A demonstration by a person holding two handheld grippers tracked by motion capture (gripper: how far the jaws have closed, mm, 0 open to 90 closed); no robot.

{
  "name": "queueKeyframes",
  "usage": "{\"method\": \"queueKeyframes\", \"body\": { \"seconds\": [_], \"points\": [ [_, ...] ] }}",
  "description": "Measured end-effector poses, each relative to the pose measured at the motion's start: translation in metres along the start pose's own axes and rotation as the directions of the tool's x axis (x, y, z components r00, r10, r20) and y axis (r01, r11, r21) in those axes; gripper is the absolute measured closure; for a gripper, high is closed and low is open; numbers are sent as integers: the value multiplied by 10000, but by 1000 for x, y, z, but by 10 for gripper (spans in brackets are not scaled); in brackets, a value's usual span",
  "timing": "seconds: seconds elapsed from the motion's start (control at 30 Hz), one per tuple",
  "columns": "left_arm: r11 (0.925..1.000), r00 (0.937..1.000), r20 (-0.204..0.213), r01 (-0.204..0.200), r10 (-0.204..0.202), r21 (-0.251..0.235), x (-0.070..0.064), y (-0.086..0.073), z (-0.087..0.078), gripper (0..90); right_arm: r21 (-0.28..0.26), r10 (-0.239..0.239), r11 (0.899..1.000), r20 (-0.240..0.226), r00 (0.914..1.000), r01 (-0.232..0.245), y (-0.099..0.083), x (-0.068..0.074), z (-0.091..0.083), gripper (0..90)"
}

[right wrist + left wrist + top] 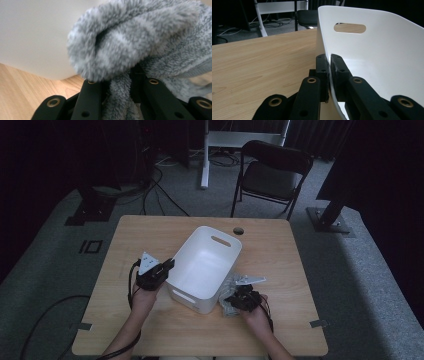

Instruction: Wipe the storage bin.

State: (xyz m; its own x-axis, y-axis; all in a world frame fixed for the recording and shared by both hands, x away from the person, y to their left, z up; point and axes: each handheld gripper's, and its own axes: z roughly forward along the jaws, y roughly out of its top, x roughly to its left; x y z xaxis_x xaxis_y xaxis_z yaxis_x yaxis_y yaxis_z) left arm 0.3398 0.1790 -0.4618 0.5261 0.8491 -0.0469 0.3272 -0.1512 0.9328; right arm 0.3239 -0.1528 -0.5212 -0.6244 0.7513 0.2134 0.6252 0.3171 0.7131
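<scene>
**Two handheld grippers at a white plastic bin, one on its rim, one holding a grey fleece cloth**

A white rectangular plastic bin with oval handle slots [205, 267] sits near the middle of a light wooden table [280, 255], turned at an angle. Seen from the high view, the inside of the bin is bare white with nothing lying in it.

The left gripper [167, 266], held in a person's left hand [142, 297], meets the bin's left long wall. The left gripper view shows what the high view cannot: the two black jaws are clamped on the thin rim of the bin [372, 55], one jaw outside the wall and one inside, with a handle slot visible in the far end wall.

The right gripper [231, 301], held in the right hand [257, 312], is just beside the bin's near right corner. A fluffy grey fleece cloth [231, 292] lies bunched there on the table, outside the bin and close against its wall. In the right gripper view the jaws are closed on a fold of the cloth [140, 42], which bulges above them, with the bin's white outer wall just behind it.

Beyond the bin, past the table's far edge, stands a black folding chair [272, 175] on grey carpet.
</scene>
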Motion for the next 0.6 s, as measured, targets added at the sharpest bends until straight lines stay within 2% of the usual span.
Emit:
{"method": "queueKeyframes", "body": {
  "seconds": [0.2,0.27,0.4,0.53,0.6],
  "points": [
    [10000,10000,20,-67,67,29,1,1,0,857,-850,-5,9964,-6,10000,5,9,0,-31,765],
    [9998,9998,0,-196,196,71,1,1,0,859,-1227,20,9924,-52,10000,-26,14,-1,-44,765],
    [9997,9998,83,-192,191,164,1,1,0,861,-1974,-74,9803,-110,9999,51,24,-2,-70,764],
    [9994,9997,86,-219,217,264,1,2,0,864,-2438,-201,9697,-253,9995,133,36,0,-82,765],
    [9994,9998,82,-197,195,284,0,3,1,863,-2447,-331,9692,-210,9992,269,41,2,-81,764]
  ]
}}
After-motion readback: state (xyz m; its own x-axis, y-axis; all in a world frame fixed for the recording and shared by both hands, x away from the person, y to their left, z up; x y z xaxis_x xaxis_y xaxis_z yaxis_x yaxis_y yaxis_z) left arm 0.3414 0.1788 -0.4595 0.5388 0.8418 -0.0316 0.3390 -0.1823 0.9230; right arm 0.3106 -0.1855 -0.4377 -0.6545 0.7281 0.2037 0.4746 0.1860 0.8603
